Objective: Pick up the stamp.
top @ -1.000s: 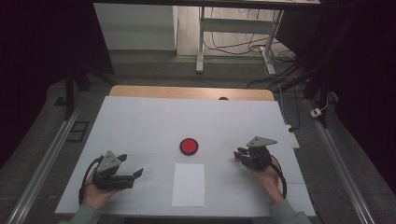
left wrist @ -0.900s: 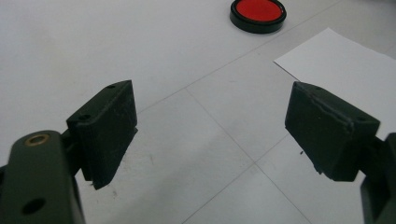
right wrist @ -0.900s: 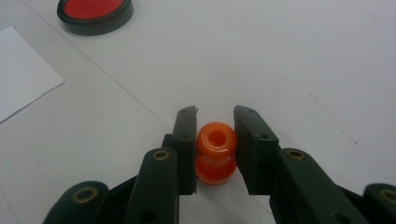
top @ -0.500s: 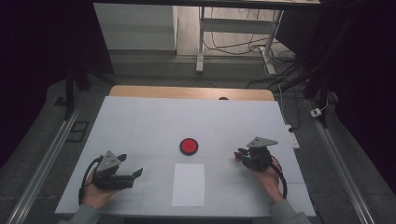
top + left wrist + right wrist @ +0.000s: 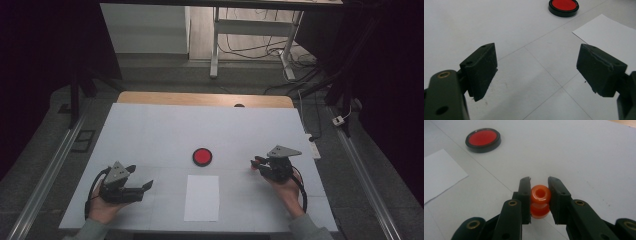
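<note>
Nothing has visibly shifted since the earlier frames: both hands rest where they were on the white bench point(image 5: 150, 130), the left gripper point(image 5: 145, 186) low at the near left and the right gripper point(image 5: 256, 162) at the near right. Clenched between the right gripper's jaws is a small orange ring-shaped piece point(image 5: 540, 193), held just above the bench, to the right of the red disc with a black rim point(image 5: 202, 156) and the white sheet of paper point(image 5: 202, 197). Released and holding nothing, the left gripper has its jaws spread wide, pointing toward the paper and the disc beyond.
</note>
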A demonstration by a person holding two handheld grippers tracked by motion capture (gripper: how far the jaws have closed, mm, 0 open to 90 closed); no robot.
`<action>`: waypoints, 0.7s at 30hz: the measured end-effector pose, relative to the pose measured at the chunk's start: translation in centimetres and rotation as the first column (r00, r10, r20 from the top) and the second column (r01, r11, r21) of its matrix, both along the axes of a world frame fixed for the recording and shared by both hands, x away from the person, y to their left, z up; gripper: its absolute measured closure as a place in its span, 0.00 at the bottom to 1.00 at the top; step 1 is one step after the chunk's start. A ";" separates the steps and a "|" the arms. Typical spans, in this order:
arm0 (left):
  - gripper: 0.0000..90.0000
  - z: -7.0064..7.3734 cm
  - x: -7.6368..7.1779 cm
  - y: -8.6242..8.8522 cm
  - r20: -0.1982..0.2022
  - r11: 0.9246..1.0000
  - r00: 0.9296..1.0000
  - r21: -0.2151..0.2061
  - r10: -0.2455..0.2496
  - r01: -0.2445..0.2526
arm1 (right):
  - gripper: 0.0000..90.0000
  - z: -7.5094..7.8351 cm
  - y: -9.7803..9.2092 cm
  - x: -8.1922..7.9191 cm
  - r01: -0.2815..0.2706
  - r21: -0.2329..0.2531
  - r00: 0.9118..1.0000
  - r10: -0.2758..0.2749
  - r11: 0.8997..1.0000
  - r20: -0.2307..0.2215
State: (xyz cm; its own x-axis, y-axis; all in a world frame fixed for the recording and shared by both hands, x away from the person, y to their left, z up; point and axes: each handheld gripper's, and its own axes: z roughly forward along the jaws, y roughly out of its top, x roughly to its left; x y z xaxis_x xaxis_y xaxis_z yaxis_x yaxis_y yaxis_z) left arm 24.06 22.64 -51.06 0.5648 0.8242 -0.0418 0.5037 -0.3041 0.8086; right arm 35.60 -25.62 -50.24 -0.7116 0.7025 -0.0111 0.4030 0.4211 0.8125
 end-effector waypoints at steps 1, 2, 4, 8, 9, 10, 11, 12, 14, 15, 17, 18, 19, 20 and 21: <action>0.19 0.0 0.0 0.0 0.000 1.000 1.000 0.000 0.000 0.000 | 0.80 0.1 0.0 0.0 0.001 0.005 1.000 -0.001 1.000 0.003; 0.19 0.0 0.0 0.0 0.000 1.000 1.000 -0.001 0.001 -0.001 | 0.80 0.2 0.0 0.0 -0.002 0.014 1.000 0.002 1.000 0.004; 0.19 0.0 0.0 0.0 0.000 1.000 1.000 0.000 0.002 -0.002 | 0.80 0.4 -0.1 -0.1 -0.005 0.025 1.000 0.004 1.000 0.010; 0.19 -0.1 0.1 0.0 -0.002 1.000 1.000 0.000 0.001 -0.001 | 0.80 0.7 -0.1 -0.2 -0.002 0.039 1.000 0.001 0.999 0.019; 0.19 -0.1 0.1 -0.1 -0.003 1.000 1.000 0.001 0.001 -0.001 | 0.80 0.9 -0.1 -0.3 -0.005 0.056 1.000 0.004 0.998 0.024; 0.19 -0.1 0.1 -0.1 -0.003 1.000 1.000 0.001 0.001 -0.001 | 0.80 1.1 -0.1 -0.3 -0.005 0.059 1.000 0.003 0.998 0.028; 0.19 -0.1 0.2 -0.1 -0.003 1.000 1.000 0.002 0.000 0.000 | 0.80 1.2 -0.2 -0.3 -0.006 0.062 0.999 0.004 0.998 0.032; 0.19 -0.1 0.2 -0.1 -0.003 1.000 1.000 0.002 -0.001 0.001 | 0.80 1.3 -0.2 -0.4 -0.007 0.061 1.000 0.006 0.998 0.030; 0.19 -0.1 0.2 -0.2 -0.005 1.000 1.000 0.004 0.000 0.000 | 0.80 1.6 -0.2 -0.5 -0.009 0.074 0.999 0.007 0.997 0.037; 0.19 -0.2 0.3 -0.2 -0.006 1.000 1.000 0.006 -0.001 0.001 | 0.80 1.8 -0.2 -0.5 -0.012 0.079 0.999 0.009 0.997 0.041; 0.19 -0.2 0.3 -0.2 -0.006 1.000 1.000 0.006 0.001 -0.001 | 0.80 2.1 -0.1 -0.6 -0.017 0.086 0.999 0.012 0.996 0.052; 0.19 -0.2 0.3 -0.2 -0.006 1.000 1.000 0.006 0.001 -0.001 | 0.80 2.1 -0.1 -0.6 -0.017 0.086 0.999 0.012 0.996 0.052; 0.19 -0.2 0.3 -0.2 -0.006 1.000 1.000 0.006 0.001 -0.001 | 0.80 2.4 -0.1 -0.8 -0.019 0.099 0.998 0.013 0.995 0.060; 0.19 -0.2 0.3 -0.2 -0.006 1.000 1.000 0.006 0.002 -0.002 | 0.80 2.6 -0.1 -0.8 -0.024 0.100 0.998 0.017 0.995 0.063; 0.19 -0.2 0.3 -0.2 -0.006 1.000 1.000 0.006 0.002 -0.002 | 0.80 2.7 0.0 -0.9 -0.025 0.105 0.998 0.019 0.994 0.065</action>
State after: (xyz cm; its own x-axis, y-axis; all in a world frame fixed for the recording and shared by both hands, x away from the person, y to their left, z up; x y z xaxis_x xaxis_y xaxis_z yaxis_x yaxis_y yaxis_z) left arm 24.35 22.42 -51.25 0.5626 0.8258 -0.0403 0.5091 -0.3076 0.8039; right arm 34.73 -25.63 -47.54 -0.7271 0.6864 0.0165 0.3408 0.3400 0.8765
